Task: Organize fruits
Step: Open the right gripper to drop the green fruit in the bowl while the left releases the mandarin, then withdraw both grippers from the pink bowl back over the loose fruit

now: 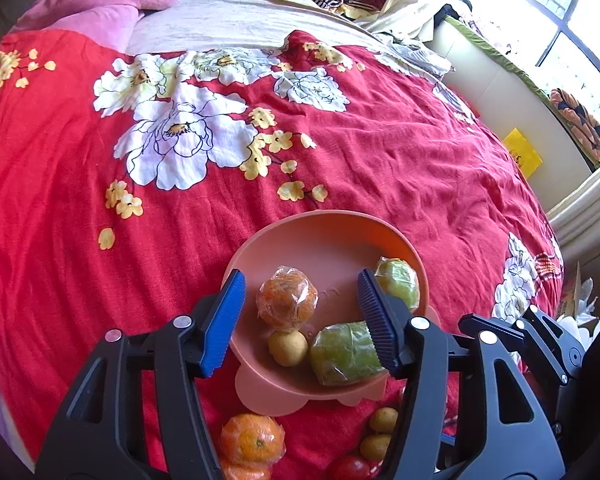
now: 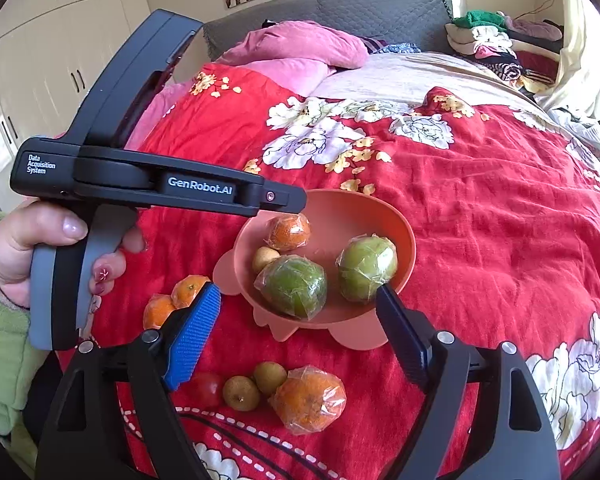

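Above the pink bowl (image 1: 260, 248), left gripper (image 1: 302, 314) wide, empty, right gripper (image 2: 298, 332) wide, empty

Salmon-pink bowl (image 2: 400, 236), red quilt (image 1: 380, 168) with white and yellow flowers, blue-padded fingers (image 1: 226, 320), green wrapped fruit (image 2: 296, 286)

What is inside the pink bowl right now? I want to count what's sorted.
The pink bowl holds two wrapped green fruits, one wrapped orange and one small yellow fruit. Anything beneath the green fruits is covered.
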Available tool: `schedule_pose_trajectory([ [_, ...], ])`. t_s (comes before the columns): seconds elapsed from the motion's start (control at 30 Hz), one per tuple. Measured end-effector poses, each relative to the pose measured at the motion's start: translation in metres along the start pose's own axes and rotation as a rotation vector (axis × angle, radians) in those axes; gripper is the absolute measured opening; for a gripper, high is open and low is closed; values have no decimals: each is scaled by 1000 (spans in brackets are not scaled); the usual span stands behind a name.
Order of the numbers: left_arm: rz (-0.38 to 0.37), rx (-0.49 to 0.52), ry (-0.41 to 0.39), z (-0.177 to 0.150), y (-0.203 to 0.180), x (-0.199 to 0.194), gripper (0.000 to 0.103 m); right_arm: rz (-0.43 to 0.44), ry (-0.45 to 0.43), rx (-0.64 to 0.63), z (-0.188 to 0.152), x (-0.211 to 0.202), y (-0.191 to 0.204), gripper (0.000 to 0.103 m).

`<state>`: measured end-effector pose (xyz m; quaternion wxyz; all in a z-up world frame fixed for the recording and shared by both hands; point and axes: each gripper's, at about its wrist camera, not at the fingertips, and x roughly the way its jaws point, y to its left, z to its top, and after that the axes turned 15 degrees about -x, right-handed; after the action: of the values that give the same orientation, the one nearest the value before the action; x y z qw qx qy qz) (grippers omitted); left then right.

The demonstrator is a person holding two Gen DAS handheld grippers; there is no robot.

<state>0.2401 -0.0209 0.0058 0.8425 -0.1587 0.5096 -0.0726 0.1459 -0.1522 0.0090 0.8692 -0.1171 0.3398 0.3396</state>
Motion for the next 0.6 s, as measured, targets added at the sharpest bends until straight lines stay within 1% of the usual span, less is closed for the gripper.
schedule_pose_trajectory([
  [0.1,0,1,-8,-2,-1,-6,56,-7,-7,3,0,-4,-1,82],
  [0.2,1,1,-21,-6,-1,-14,63,-17,-18,10,1,-10,-4,83],
  [0.3,2,1,-35,-9,0,-23,66,-30,-28,18,1,-16,-6,85],
  [0.33,3,-1,-38,-10,0,-25,70,-33,-32,23,0,-18,-7,86],
  [0.47,8,-12,-69,-14,4,-39,77,-39,-46,41,0,-26,-11,88],
  [0.5,9,-15,-73,-15,5,-41,81,-41,-49,46,-1,-28,-12,88],
  [0.6,2,-23,-88,-18,6,-49,84,-52,-57,54,-1,-34,-14,89],
])
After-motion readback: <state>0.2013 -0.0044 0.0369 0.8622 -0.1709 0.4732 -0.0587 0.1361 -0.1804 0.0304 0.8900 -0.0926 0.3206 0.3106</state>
